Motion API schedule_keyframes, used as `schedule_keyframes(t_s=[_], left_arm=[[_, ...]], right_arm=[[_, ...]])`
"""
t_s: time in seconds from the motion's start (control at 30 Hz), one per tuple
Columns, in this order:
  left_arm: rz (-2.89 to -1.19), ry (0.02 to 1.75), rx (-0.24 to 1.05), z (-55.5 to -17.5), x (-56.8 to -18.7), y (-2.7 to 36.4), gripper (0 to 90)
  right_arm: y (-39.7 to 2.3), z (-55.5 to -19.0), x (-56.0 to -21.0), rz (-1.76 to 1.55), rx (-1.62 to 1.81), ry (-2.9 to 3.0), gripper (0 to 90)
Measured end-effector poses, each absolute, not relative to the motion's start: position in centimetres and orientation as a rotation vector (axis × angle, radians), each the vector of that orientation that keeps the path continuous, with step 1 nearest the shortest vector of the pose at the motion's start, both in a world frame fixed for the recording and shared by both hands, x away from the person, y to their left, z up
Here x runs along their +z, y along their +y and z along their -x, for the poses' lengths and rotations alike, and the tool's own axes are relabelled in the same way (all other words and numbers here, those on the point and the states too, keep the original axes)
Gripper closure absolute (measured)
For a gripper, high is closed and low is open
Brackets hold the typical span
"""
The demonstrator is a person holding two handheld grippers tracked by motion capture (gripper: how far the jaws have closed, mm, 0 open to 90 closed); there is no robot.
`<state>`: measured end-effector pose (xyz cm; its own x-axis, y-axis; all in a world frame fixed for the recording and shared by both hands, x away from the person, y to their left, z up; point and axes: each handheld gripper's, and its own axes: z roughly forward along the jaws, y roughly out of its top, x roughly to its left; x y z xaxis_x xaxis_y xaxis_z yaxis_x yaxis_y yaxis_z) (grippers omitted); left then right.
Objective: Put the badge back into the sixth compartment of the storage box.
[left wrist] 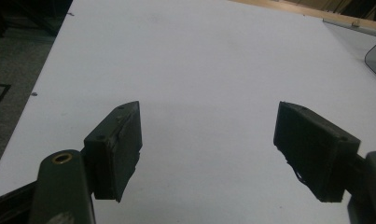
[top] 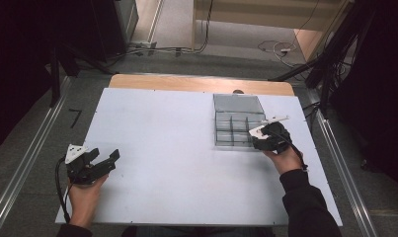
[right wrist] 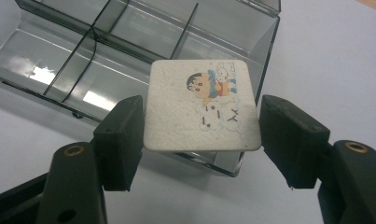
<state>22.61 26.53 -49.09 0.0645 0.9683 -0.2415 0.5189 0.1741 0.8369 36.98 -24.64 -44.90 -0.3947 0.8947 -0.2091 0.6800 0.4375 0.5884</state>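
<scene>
White rectangular tabletop [top: 186, 163], bare at left. Clear divided plastic organiser box [top: 237, 121] at right. White rounded-square cartoon coaster [right wrist: 202, 106], lettering unreadable, pinched flat in right gripper [right wrist: 202, 135] beside box. Left gripper [left wrist: 209, 149] gaped, low, empty.
</scene>
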Motion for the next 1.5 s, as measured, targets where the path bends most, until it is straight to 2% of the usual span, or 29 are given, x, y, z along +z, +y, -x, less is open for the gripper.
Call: schedule_keyframes(t_s=[1.03,1.5], left_arm=[[-1.462,1.575,0.647,-22.57,-49.07,26.63,23.7],[-1.462,1.575,0.648,-22.57,-49.06,26.62,23.6]], right_arm=[[-23.80,-37.35,-44.37,-1.251,0.499,2.223,32.5],[-24.04,-37.52,-44.00,-1.290,0.561,2.214,28.0]])
